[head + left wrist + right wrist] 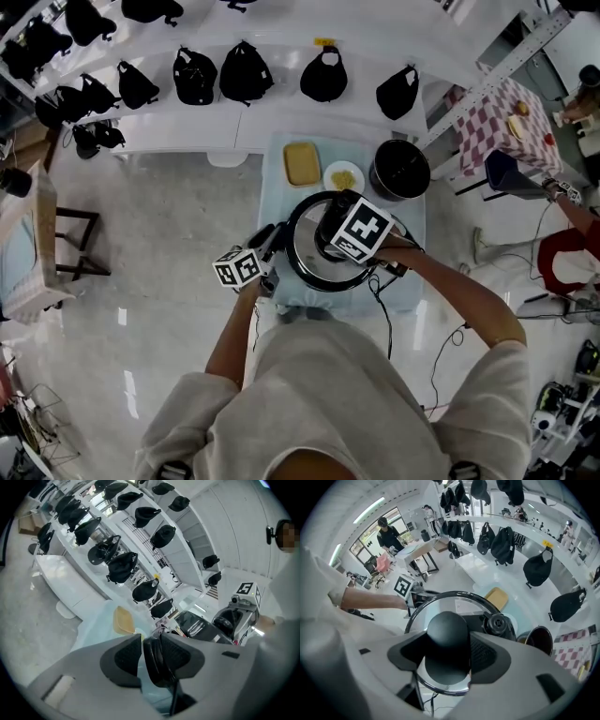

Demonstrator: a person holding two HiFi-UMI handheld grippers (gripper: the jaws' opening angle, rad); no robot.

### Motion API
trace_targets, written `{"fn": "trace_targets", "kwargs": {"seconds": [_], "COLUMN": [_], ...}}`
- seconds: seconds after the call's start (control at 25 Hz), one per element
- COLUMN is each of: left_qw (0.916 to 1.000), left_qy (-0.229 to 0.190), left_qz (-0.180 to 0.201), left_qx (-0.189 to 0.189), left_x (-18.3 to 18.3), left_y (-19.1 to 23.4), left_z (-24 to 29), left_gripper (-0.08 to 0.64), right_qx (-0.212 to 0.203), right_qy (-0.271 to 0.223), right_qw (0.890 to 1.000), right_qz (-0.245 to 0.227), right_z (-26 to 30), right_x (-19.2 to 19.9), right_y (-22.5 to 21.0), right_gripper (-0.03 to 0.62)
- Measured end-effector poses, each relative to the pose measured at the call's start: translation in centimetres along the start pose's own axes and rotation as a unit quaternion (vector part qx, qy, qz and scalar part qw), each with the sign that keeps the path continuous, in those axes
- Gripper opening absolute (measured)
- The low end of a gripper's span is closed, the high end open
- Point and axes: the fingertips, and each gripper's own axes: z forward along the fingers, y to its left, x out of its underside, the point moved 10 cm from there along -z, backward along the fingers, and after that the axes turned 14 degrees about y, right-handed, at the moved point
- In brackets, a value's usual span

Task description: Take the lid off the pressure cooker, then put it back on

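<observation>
- Lid (307,246) atop pressure cooker (292,269), mid-desk (281,159); knob (446,632) squeezed firmly in right claw (447,657), seemingly for a straight lift.
- At 8 o'clock: left claw (143,660) half-open, loose round side handle (157,663), probably steadying the body.

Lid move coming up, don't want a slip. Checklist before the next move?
1. Right tongs clamped on knob: ok.
2. Left tongs gripping handle: not ok, gap at one pad.
3. Lid seated: cannot tell.
4. Valve clear of right tongs: ok.
5. Tray, plate, black pot clear of lid: ok.
</observation>
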Motion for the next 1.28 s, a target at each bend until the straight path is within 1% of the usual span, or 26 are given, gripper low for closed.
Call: {"fn": "trace_targets", "kwargs": {"seconds": [0.08, 0.12, 0.2, 0.24, 0.32, 0.4, 0.44, 0.48, 0.52, 0.56, 0.68, 0.88, 1.0, 1.2, 1.28], "left_qw": [0.9999, 0.9994, 0.9962, 0.9927, 0.9808, 0.9628, 0.9532, 0.9450, 0.9393, 0.9361, 0.9336, 0.9263, 0.9261, 0.9171, 0.9143], "left_qy": [-0.004, -0.004, -0.003, -0.001, 0.006, 0.008, 0.006, 0.002, -0.003, -0.008, -0.014, -0.003, 0.001, 0.017, 0.023], "left_qz": [0.013, 0.029, 0.077, 0.108, 0.178, 0.250, 0.283, 0.308, 0.326, 0.337, 0.350, 0.373, 0.375, 0.398, 0.404], "left_qx": [-0.008, -0.017, -0.041, -0.054, -0.080, -0.101, -0.108, -0.110, -0.106, -0.099, -0.074, -0.054, -0.038, -0.004, 0.011], "left_x": [-0.3, -0.6, -1.2, -1.5, -2.4, -3.2, -3.5, -3.8, -4.1, -4.4, -4.8, -4.7, -4.7, -4.1, -3.5], "left_y": [-0.1, -0.2, -0.7, -1.1, -2.3, -3.9, -4.8, -5.6, -6.4, -7.1, -8.7, -10.5, -11.6, -14.2, -15.4], "left_z": [-0.4, -0.7, -1.3, -1.5, -1.7, -1.9, -2.0, -1.9, -1.8, -1.7, -1.0, 0.2, 1.4, 3.5, 4.4], "left_gripper": [0.121, 0.121, 0.121, 0.121, 0.124, 0.130, 0.145, 0.149, 0.152, 0.155, 0.183, 0.202, 0.210, 0.210, 0.210], "right_qx": [-0.006, -0.004, 0.006, 0.011, 0.016, 0.015, 0.012, 0.010, 0.008, 0.007, 0.008, 0.015, 0.022, 0.042, 0.049], "right_qy": [-0.006, -0.007, -0.007, -0.006, -0.007, -0.009, -0.011, -0.015, -0.019, -0.024, -0.032, -0.039, -0.039, -0.036, -0.037], "right_qw": [1.000, 1.000, 1.000, 1.000, 1.000, 1.000, 1.000, 0.999, 0.999, 0.998, 0.995, 0.987, 0.980, 0.965, 0.958], "right_qz": [0.006, 0.006, 0.005, 0.006, 0.011, 0.021, 0.027, 0.035, 0.045, 0.056, 0.090, 0.153, 0.193, 0.254, 0.281], "right_z": [-0.4, -0.6, -0.7, -0.7, -0.7, -0.8, -0.8, -0.9, -1.0, -1.2, -1.7, -2.6, -3.2, -3.3, -3.0], "right_x": [-0.1, -0.1, 0.0, 0.2, 0.6, 1.0, 1.4, 1.9, 2.4, 3.1, 5.5, 10.9, 14.9, 21.8, 24.4], "right_y": [-0.2, -0.2, -0.3, -0.4, -0.6, -0.9, -1.0, -1.2, -1.4, -1.6, -2.3, -3.9, -4.6, -5.3, -5.6], "right_gripper": [0.270, 0.270, 0.270, 0.271, 0.272, 0.270, 0.271, 0.272, 0.270, 0.272, 0.270, 0.270, 0.272, 0.272, 0.272]}}
